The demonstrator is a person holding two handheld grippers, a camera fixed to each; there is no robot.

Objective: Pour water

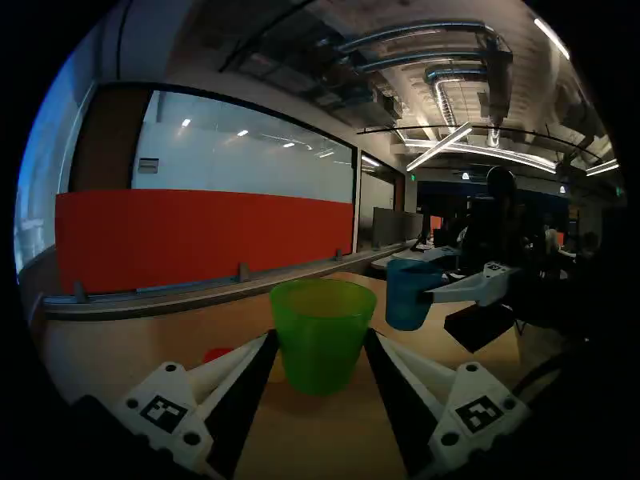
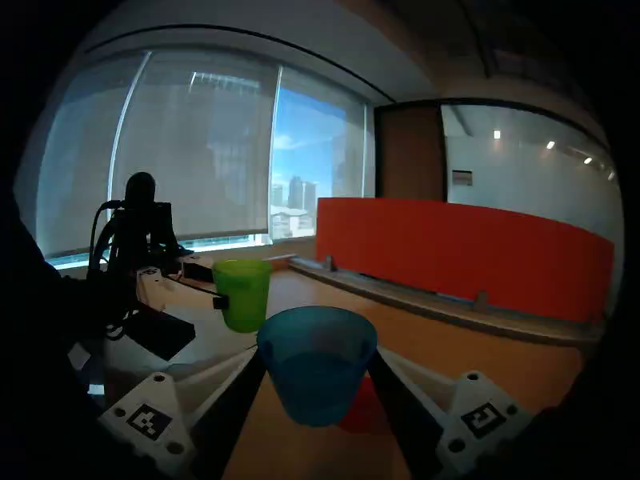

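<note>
the left gripper [image 1: 322,352] is squeezing the green cup [image 1: 322,316] from both sides, and the right gripper [image 2: 317,380] squeezes the blue cup [image 2: 318,348] the same way. both cups stand straight, near each other but apart, over the wooden table [image 1: 320,440]. i think this is just before pouring — next one cup must come above the other's mouth and tip slowly. which cup has water, i cannot tell.

White fingers [image 1: 210,374], black inner faces, square coded tags [image 1: 164,414], screws [image 1: 192,438]
</note>
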